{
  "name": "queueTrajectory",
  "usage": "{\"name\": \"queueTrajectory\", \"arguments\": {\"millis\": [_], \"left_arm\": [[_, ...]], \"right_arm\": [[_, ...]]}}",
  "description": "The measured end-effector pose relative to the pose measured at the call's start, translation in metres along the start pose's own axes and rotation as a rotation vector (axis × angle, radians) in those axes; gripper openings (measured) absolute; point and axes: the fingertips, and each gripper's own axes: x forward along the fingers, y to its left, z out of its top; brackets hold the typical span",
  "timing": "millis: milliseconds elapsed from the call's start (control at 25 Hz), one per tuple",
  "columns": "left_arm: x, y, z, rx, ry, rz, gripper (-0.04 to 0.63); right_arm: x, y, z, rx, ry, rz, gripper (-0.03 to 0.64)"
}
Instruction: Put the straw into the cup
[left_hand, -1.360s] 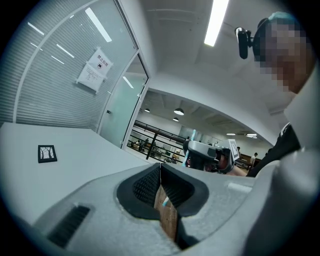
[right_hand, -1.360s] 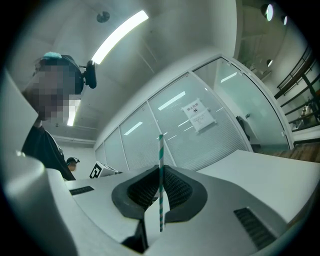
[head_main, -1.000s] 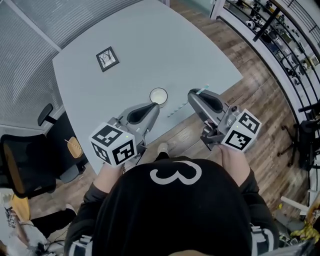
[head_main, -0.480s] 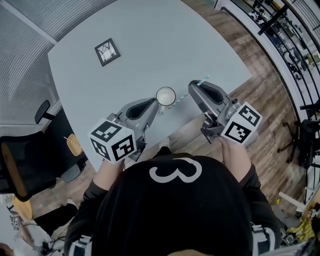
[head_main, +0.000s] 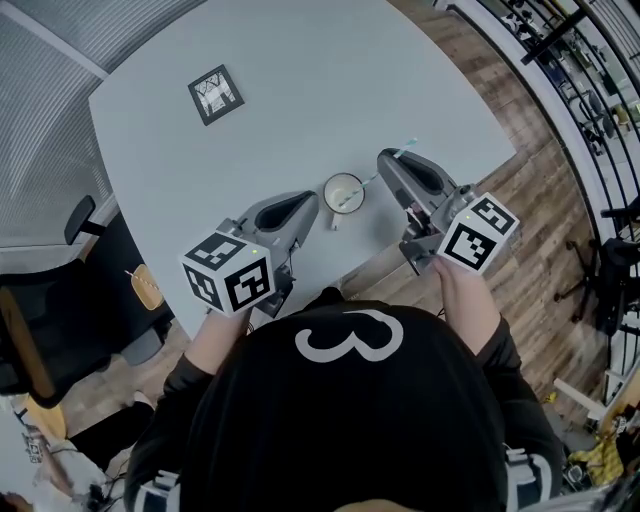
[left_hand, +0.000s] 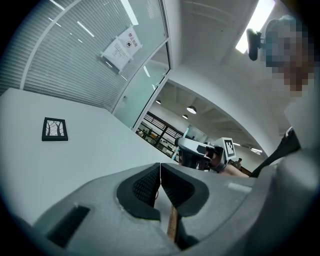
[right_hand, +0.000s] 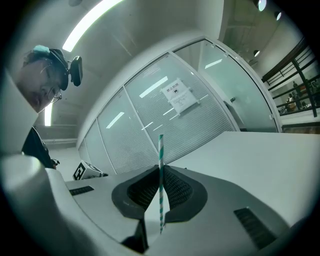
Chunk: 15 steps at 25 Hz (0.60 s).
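Right gripper (right_hand: 160, 172) fingers pinch the striped straw (right_hand: 160, 200) at mid-length. In the head view the straw slants from those fingers down to the open mouth of the white cup (head_main: 331, 184). The cup stands on the grey surface (head_main: 300, 90), near its near edge. Left gripper (left_hand: 160, 172) fingers are pressed together, empty, just left of the cup.

A large white "3" (head_main: 350, 340) stood on the person's black top (head_main: 300, 440). A printed sheet (left_hand: 121, 47) hung on the glass wall (left_hand: 75, 65), its lines too small to read; the right gripper view showed such a sheet too, equally illegible. Each marker cube (head_main: 228, 278) carried only black-and-white square codes.
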Motion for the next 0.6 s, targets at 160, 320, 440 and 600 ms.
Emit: {"name": "queueTrajectory", "arguments": {"millis": [160, 320, 440, 600], "left_arm": [[0.004, 0.012, -0.004, 0.002, 0.016, 0.021, 0.017], [0.007, 0.024, -0.009, -0.016, 0.030, 0.028, 0.017], [0.012, 0.030, -0.014, -0.028, 0.042, 0.031, 0.017], [0.015, 0.034, -0.020, -0.047, 0.056, 0.029, 0.017]], "right_arm": [[0.005, -0.013, -0.010, 0.007, 0.014, -0.022, 0.032], [0.011, -0.022, -0.026, -0.028, 0.054, -0.043, 0.032], [0.015, -0.029, -0.037, -0.035, 0.073, -0.058, 0.032], [0.017, -0.037, -0.052, -0.026, 0.091, -0.078, 0.032]]}}
